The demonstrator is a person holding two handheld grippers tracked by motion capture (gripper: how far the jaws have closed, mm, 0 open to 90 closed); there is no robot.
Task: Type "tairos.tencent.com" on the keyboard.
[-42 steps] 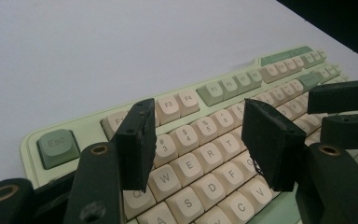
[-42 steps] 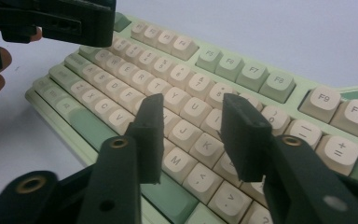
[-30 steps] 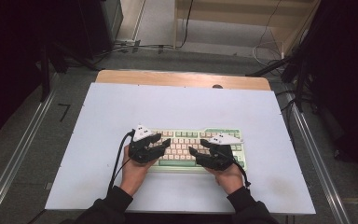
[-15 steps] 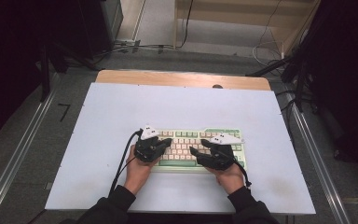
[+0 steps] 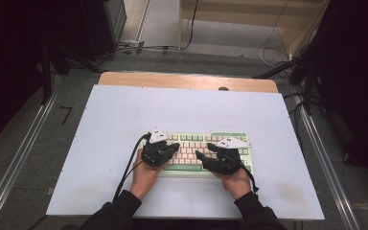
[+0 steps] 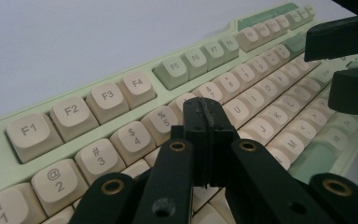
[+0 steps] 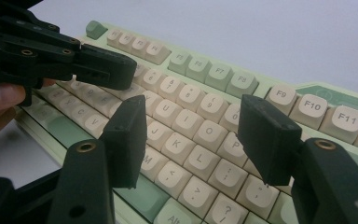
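A green-and-cream keyboard (image 5: 199, 153) is seen lying flat on the white tabletop (image 5: 124, 120), near its front edge & roughly centred, long side running left-right. Both claws are held over it from the person's side.

The left claw (image 5: 173, 147) is positioned above the kbd's left half; its jaws have just been closing and are now pressed together w/ nothing between them. In the left claw view, the closed tips (image 6: 207, 122) are seen just above the keys below the number row, near the 5 and 6 keys (image 6: 161, 120), w/ the F-row beyond. Whether a key is touched can't be told.

The right claw (image 5: 202, 155) is held over the kbd's right half, jaws apart, nothing gripped. In the right claw view, its pads (image 7: 127, 135) are seen straddling the letter keys around J, K, L, hovering above them; contact can't be told. The left claw (image 7: 121, 74) is seen farther off at upper left, over the same kbd (image 7: 307, 109).
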